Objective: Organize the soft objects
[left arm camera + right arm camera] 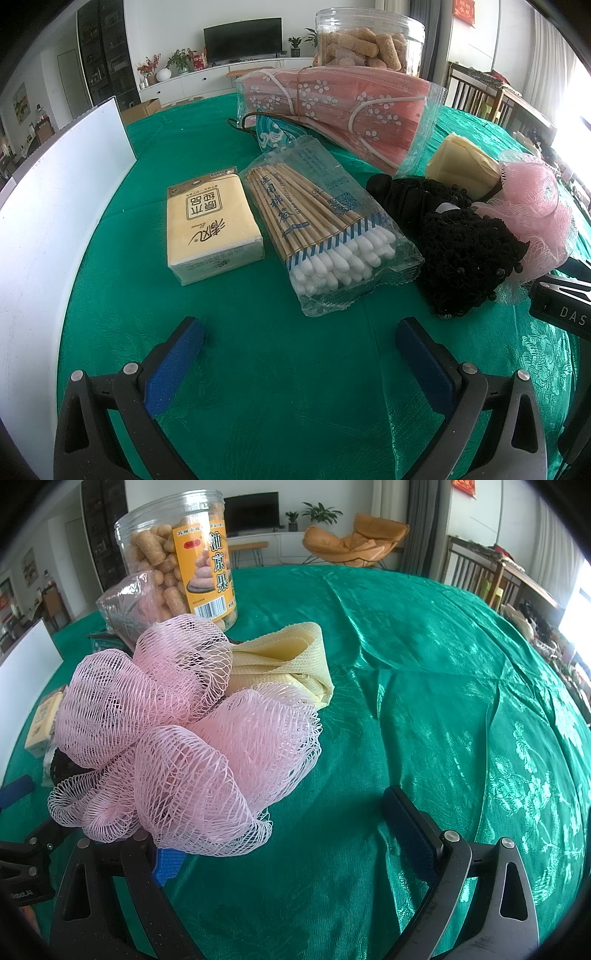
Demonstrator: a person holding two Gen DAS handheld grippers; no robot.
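White walls, TV [243,38] on cabinet, orange lounge chair [354,542].

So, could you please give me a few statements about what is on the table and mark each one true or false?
1. The left tool is open and holds nothing. True.
2. The cotton swab bag lies directly right of the tissue pack in the left wrist view. True.
3. The snack jar lies on its side. False: it stands upright.
4. The pink bath pouf is blue. False: it is pink.
5. The tablecloth is green. True.
6. The right tool is shut on the yellow cloth. False: it is open, holding nothing.
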